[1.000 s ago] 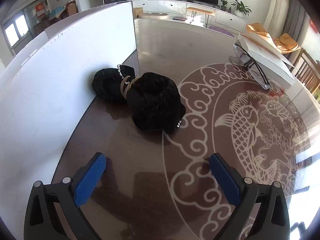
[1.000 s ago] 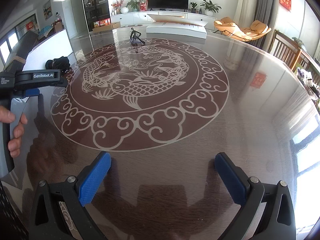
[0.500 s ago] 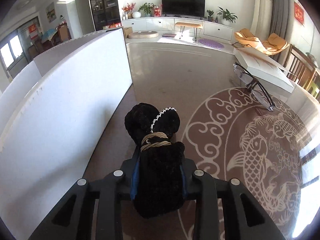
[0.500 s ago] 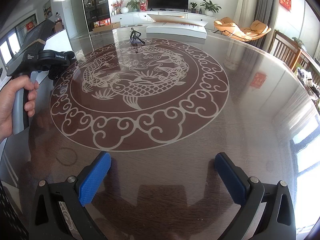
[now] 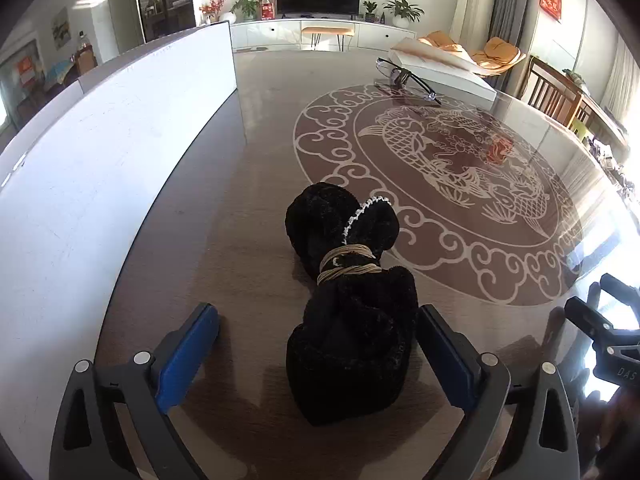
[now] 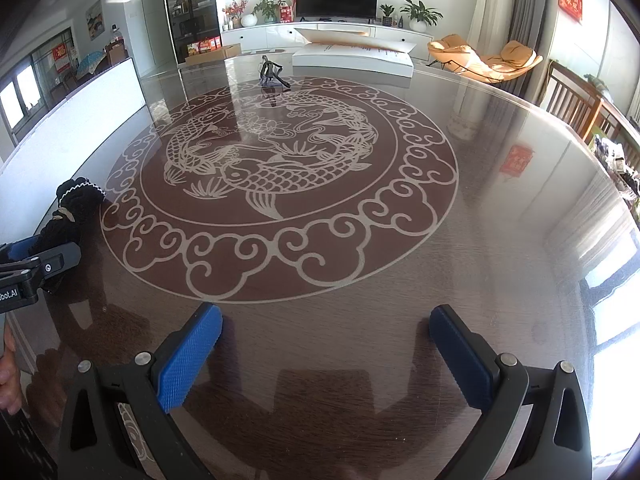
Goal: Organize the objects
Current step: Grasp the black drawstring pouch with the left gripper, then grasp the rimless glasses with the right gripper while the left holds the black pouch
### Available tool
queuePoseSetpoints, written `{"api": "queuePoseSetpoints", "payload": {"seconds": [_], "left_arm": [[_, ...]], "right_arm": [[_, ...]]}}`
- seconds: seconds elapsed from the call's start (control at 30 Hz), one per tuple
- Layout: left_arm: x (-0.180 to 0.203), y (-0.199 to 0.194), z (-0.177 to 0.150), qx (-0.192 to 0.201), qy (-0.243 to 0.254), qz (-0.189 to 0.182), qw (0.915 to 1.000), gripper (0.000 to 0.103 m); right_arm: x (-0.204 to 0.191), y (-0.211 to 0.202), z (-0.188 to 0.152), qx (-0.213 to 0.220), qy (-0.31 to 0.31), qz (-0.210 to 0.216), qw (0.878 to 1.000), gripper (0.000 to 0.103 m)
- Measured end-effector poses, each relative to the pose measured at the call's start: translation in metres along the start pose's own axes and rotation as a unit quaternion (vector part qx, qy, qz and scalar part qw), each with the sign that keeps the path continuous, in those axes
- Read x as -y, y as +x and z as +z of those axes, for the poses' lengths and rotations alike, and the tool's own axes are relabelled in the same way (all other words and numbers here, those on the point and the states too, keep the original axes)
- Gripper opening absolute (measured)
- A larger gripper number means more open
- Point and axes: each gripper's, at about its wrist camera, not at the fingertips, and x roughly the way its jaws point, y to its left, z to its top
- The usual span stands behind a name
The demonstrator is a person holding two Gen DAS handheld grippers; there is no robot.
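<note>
Two views, taken in turn.

Left wrist view:
- Left gripper (image 5: 318,354): spread wide, pinching nothing. Right pad touching or just beside the bundle's flank; clear gap at the left pad.
- Black fabric bundle (image 5: 352,320): lying on the table (image 5: 256,184), near lobe between the two pads, far lobe reaching forward beyond the fingertips toward the carved fish medallion (image 5: 444,172). Offset toward the right pad rather than centred.
- Cord binding (image 5: 347,266): wrapped around the waist, just ahead of the fingertips. Beaded trim (image 5: 362,214) across the far lobe.
- Handling, judged from the plush pile and slumped shape: soft, light, compressible, not fragile, unlikely to slip against textured pads. Expected to sag at both ends when lifted.
- Recommended hold: across the thick near lobe or at the bound waist, the firmest section. Avoid the trim.
- White panel (image 5: 120,152) standing along the left; glasses (image 5: 404,78) well apart at the far side, beside a flat white box (image 5: 440,66).

Right wrist view:
- Right gripper (image 6: 326,354): spread, empty, above bare table surface.
- Bundle visible at the left edge, well apart from this claw, partly hidden behind the other tool.
- Small dark figurine (image 6: 271,72) far across the table.
</note>
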Motion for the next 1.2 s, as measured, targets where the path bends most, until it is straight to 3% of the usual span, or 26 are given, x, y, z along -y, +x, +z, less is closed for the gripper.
{"api": "queuePoseSetpoints", "payload": {"seconds": [1.2], "left_arm": [[-0.0027,0.0027,0.0013,0.008,-0.011,0.001,0.9999,0.103]], "right_arm": [[-0.002,-0.0005,0.0,0.0,0.0,0.0,1.0,0.103]]}}
